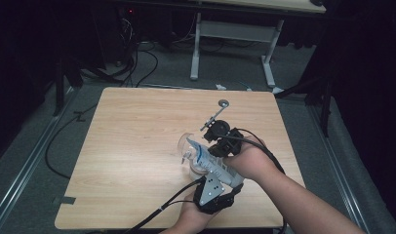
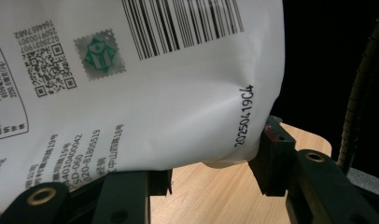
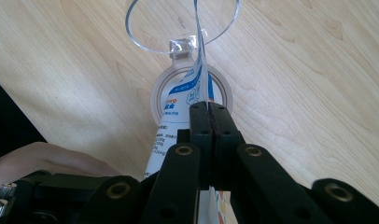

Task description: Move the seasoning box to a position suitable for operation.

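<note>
A white printed pouch is held over the right half of the wooden bench, tilted with its top end over the mouth of a clear glass jar that stands on the bench surface. In the left gripper view the pouch's back shows a barcode, a QR code, a green stamp and a printed date code, and its lower edge sits between the two black jaws. The left hand-held gripper, near the bench's front edge, is clamped on that lower end of the pouch. The right hand-held gripper comes in from the right; in the right gripper view its jaws are pressed together on the thin edge of the pouch, directly above the jar's round rim. Farther back on the bench, a small metal tool with a ring end lies just beyond the right hand-held gripper.
</note>
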### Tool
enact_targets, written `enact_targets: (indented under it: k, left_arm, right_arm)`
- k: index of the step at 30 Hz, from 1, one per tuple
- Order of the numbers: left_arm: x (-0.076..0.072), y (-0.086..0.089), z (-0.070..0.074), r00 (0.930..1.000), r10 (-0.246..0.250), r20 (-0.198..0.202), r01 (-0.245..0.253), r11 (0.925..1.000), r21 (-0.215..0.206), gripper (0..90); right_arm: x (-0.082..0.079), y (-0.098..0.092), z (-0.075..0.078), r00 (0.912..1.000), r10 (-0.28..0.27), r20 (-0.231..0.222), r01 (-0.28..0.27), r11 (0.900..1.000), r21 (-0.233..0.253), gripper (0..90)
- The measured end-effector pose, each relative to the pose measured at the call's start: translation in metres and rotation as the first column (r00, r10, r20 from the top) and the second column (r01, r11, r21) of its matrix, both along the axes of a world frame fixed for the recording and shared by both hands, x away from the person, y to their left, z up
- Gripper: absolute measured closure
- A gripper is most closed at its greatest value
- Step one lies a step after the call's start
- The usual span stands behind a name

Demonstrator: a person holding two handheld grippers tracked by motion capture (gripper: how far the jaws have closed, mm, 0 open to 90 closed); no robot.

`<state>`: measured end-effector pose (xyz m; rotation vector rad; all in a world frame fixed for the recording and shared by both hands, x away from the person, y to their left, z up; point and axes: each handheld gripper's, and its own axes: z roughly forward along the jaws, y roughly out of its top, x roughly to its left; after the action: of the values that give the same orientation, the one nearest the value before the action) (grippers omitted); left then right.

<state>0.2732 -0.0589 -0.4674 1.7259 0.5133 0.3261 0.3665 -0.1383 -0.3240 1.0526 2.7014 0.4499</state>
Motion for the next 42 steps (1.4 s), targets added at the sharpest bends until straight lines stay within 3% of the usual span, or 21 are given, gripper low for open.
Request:
enact_targets:
  k: [42]
  left_arm:
    - [-0.0008,-0.0003,0.0008,1.0,-0.003,0.002,0.003,1.0,-0.009,55.9]
  right_arm:
    - [-0.0005,0.0,0.0,1.0,0.006,0.003,-0.006,1.0,0.002,89.9]
